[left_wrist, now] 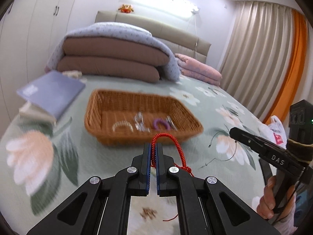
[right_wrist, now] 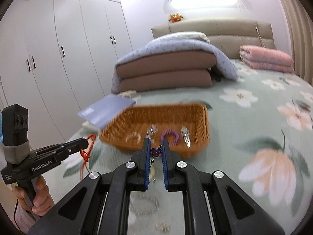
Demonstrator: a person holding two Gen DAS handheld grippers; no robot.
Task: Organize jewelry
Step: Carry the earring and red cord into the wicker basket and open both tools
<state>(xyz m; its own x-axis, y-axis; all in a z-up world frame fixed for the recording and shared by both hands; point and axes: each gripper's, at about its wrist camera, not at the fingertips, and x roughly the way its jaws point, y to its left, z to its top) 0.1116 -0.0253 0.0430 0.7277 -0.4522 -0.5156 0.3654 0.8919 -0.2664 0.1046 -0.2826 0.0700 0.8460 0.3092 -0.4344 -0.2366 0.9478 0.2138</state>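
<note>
My left gripper is shut on a red braided cord bracelet, whose loop arches over the right finger just short of the wicker basket. In the basket lie a clear bracelet, a clear clip, a purple spiral hair tie and a silver hair clip. My right gripper is shut on a purple bead pendant whose thin wire necklace dangles below it. It hovers before the basket. The left gripper with the red cord shows at the left.
A blue-grey book rests on a white box left of the basket. Folded quilts and a pink quilt lie at the headboard. A plastic bag sits at the right bed edge. Small blurred jewellery lies on the flowered bedspread below.
</note>
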